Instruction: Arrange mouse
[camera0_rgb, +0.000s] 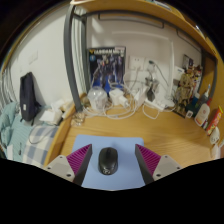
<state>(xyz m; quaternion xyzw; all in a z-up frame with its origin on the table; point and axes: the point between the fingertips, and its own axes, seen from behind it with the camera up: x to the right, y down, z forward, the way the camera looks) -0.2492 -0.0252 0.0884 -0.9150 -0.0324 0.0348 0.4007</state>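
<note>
One black mouse (108, 161) between claw (108, 163) fingers, claw wide open, blue mat (112, 145) beneath, wooden desk (170, 135)

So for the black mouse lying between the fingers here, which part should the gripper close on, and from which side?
Probably across its two long sides, near the middle of the body. The mouse lies flat on the blue mat with its length running away from the gripper, whose fingers are open with gaps either side. Coming straight ahead and low, as now, puts a pad on each flank; the domed top would likely slip.
</note>
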